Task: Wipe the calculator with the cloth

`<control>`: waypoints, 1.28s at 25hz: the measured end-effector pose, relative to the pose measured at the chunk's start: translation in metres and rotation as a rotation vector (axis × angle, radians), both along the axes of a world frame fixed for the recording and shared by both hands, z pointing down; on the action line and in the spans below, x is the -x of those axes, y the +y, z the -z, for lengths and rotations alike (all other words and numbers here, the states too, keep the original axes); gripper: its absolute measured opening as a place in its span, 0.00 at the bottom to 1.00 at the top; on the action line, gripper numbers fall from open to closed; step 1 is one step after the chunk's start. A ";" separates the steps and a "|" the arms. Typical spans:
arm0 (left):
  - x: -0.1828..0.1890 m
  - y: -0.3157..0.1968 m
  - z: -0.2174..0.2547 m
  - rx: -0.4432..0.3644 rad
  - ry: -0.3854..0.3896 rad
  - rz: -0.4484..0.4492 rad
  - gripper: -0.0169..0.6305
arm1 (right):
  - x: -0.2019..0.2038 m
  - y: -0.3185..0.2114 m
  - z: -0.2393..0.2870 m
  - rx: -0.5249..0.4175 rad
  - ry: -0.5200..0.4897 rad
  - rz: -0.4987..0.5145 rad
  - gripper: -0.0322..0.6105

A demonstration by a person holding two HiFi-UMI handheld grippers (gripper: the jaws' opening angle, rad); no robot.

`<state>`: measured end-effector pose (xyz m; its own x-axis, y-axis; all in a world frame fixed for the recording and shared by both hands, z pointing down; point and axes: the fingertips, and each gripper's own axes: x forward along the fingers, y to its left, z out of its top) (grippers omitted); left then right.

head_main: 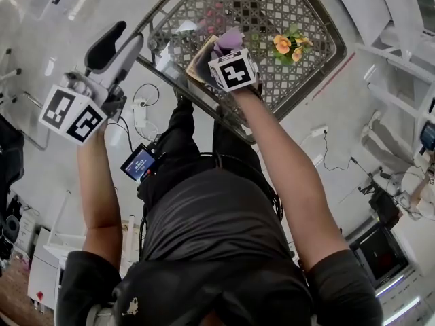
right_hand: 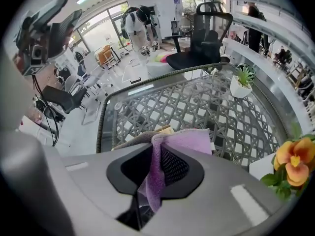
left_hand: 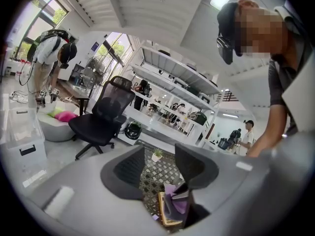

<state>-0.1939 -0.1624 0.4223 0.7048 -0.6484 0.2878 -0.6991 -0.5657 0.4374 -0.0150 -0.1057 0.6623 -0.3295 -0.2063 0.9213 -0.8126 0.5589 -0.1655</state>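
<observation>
At head view's top centre, clamps the cloth (head_main: 230, 41) in the right gripper (right_hand: 150, 173) over the calculator (head_main: 198, 63), with the left gripper (head_main: 121, 45) released, farther off at upper left.

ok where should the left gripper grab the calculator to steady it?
Likely the calculator's bare tan left edge, from the left: the purple cloth in the shut right gripper covers the rest, and the open left gripper faces that edge.

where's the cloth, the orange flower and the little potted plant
cloth (right_hand: 189, 140), right gripper view, flat purple part
flower (right_hand: 294, 161), right gripper view, orange petals
plant (right_hand: 243, 75), right gripper view, green leaves
</observation>
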 end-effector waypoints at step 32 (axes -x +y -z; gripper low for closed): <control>-0.020 0.021 -0.004 0.018 -0.002 -0.044 0.38 | -0.031 0.056 -0.002 0.031 0.049 -0.041 0.12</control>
